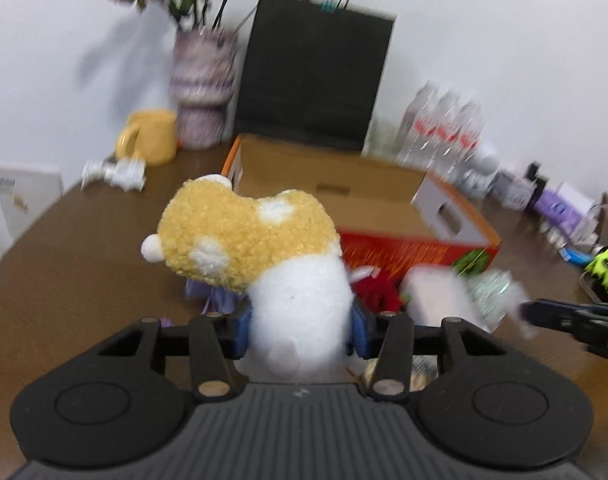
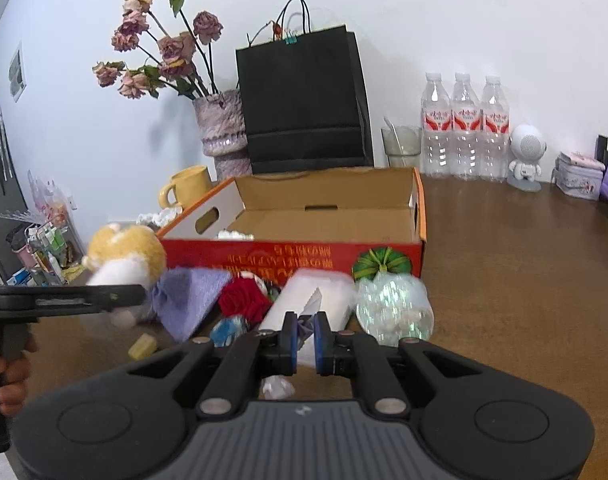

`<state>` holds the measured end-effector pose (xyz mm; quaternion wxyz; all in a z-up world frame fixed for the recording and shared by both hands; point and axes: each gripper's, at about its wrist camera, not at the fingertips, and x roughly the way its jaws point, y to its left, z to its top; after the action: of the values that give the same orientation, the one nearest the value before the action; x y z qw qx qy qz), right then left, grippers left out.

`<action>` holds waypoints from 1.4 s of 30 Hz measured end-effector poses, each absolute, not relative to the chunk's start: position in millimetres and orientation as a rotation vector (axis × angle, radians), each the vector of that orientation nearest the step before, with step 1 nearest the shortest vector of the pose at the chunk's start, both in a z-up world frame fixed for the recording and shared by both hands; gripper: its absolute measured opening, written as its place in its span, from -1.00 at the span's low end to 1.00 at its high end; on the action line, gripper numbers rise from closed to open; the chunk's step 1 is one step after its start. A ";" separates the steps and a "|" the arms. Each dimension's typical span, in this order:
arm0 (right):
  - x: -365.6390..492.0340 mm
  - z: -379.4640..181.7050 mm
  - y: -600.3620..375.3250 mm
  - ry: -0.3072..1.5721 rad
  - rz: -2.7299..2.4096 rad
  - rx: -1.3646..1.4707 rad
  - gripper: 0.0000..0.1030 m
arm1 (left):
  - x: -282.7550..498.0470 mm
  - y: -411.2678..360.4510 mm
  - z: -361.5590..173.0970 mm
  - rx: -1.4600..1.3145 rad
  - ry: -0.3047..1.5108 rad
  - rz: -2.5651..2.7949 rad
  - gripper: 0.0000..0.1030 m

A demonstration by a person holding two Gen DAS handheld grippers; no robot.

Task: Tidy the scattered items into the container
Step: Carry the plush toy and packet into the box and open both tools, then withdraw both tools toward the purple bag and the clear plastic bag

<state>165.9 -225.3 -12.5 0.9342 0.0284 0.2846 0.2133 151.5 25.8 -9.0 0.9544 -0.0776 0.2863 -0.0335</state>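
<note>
**Plush toy clamped at the left, white packet pinched at the right**

Yellow-and-white plush toy (image 1: 256,264) filled the left wrist view, with the left gripper (image 1: 300,330) clamped on its white body, blue pads pressing both sides. Beyond it stood the open cardboard box (image 1: 335,196), its red front wall facing the camera and a white end flap at the right. A red item (image 1: 377,292) and a white packet (image 1: 439,300) lay between toy and box. Farther off stood a yellow mug (image 1: 150,140), a vase (image 1: 202,92) and a black paper bag (image 1: 315,72) against the wall.

From the right wrist, the right gripper (image 2: 305,338) was closed on the near end of the white packet (image 2: 315,300). A purple cloth (image 2: 188,300), the red item (image 2: 244,300) and a crinkled clear wrapper (image 2: 393,308) crowded the box's (image 2: 296,258) front wall. The plush (image 2: 124,256) hung at the left, in the other gripper (image 2: 138,296). Bare brown table (image 2: 515,280) lay open at the right, with water bottles (image 2: 465,128) along the far edge.
</note>
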 end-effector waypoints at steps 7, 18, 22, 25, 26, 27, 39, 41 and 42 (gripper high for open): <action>207.1 16.9 -210.8 0.490 0.426 0.062 -0.86 | 196.8 25.7 23.7 -0.142 0.476 -0.136 -0.03; 316.2 2.8 -176.6 0.489 0.399 0.094 -0.86 | 308.9 20.4 -20.7 -0.189 0.525 -0.196 -0.02; 343.9 -13.9 -169.9 0.525 0.395 0.081 -0.85 | 327.9 21.1 -34.0 -0.167 0.551 -0.201 0.06; 356.3 -24.3 -169.3 0.574 0.386 0.073 -0.67 | 330.1 22.2 -37.5 -0.134 0.558 -0.192 0.76; 357.4 -26.5 -169.5 0.589 0.379 0.072 -0.53 | 328.5 22.5 -36.5 -0.126 0.552 -0.182 0.86; 357.9 -27.9 -170.7 0.602 0.375 0.077 -0.07 | 326.7 22.3 -34.6 -0.119 0.542 -0.175 1.00; 340.8 -18.0 -184.6 0.632 0.297 0.074 1.00 | 308.1 21.8 -14.8 -0.114 0.500 -0.116 1.00; 340.1 -17.6 -185.5 0.631 0.294 0.074 1.00 | 307.5 21.4 -14.4 -0.111 0.499 -0.114 1.00; 339.7 -17.0 -186.5 0.629 0.295 0.075 1.00 | 307.5 21.5 -14.4 -0.109 0.500 -0.111 1.00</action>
<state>339.7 -186.5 -17.0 0.9395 0.0367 0.3084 0.1444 307.5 21.5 -14.4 0.9659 -0.0539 0.2470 -0.0550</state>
